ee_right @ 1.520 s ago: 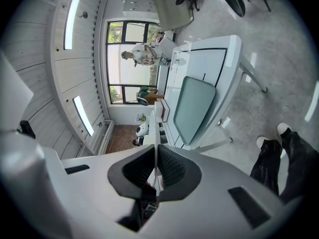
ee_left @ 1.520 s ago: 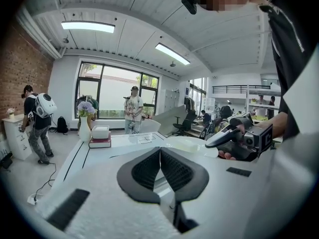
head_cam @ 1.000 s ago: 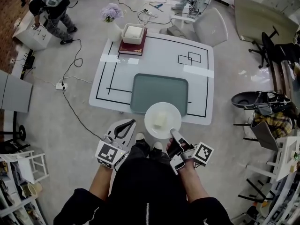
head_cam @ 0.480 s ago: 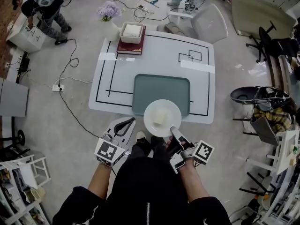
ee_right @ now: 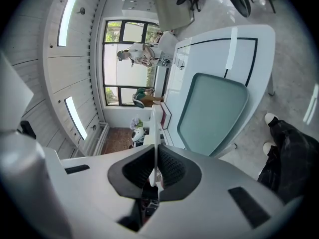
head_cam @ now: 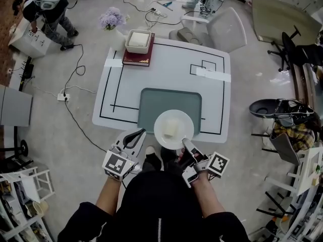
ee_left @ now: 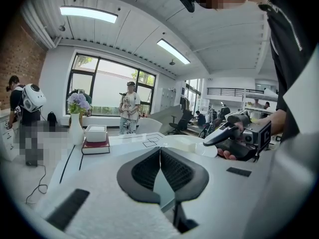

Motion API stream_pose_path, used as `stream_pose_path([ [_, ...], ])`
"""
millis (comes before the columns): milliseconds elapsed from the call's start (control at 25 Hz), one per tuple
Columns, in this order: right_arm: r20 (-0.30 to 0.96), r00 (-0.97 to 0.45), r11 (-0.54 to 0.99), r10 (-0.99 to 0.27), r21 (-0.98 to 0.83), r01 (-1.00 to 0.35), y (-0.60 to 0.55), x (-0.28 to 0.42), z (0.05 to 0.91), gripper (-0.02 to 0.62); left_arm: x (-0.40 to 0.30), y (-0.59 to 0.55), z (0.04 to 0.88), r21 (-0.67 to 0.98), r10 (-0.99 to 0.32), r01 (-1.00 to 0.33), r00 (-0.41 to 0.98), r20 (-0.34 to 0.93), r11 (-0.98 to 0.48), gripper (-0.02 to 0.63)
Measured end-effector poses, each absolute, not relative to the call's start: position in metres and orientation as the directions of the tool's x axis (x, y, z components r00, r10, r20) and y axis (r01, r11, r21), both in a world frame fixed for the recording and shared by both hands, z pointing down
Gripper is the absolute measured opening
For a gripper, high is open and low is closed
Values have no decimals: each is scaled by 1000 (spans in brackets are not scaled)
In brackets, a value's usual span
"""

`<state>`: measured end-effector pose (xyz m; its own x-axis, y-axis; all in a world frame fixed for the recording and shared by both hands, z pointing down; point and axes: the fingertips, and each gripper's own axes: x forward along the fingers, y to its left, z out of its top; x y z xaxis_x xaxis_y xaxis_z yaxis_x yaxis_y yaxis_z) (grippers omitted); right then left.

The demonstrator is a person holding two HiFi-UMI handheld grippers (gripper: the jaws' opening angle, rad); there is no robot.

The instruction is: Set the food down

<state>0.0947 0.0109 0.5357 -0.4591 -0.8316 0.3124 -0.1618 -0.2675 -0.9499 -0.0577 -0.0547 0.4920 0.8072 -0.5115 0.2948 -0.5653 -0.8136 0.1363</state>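
One white plate (head_cam: pixel 175 118) bearing pale food (head_cam: pixel 170 129) is gripped by its rim in the clenched right gripper (ee_right: pixel 155 172). It is held flat over the near edge of the tray (head_cam: pixel 151 102), probably for lowering. The left gripper (ee_left: pixel 160 166) is pressed together, empty, held aside. The food's kind cannot be made out.

Black zipped jacket (head_cam: pixel 159 210), white left tongs (head_cam: pixel 136 134), right tongs (head_cam: pixel 184 142)

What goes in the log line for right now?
right gripper: shut on plate rim | plate: carries food, held over tray near edge | left gripper: shut, empty | food: not yet set down
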Motion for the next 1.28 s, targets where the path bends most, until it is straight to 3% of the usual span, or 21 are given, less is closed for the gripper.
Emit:
stream_pose_path([
  [480, 271, -557, -232, -785, -962, -142, -53, 137, 534, 18, -11, -113, 474, 113, -589, -642, 749, 302, -758, 9],
  [1280, 389, -575, -319, -719, -921, -224, -74, 148, 575, 18, -13, -136, 484, 158, -608, -678, 721, 333, -717, 9],
])
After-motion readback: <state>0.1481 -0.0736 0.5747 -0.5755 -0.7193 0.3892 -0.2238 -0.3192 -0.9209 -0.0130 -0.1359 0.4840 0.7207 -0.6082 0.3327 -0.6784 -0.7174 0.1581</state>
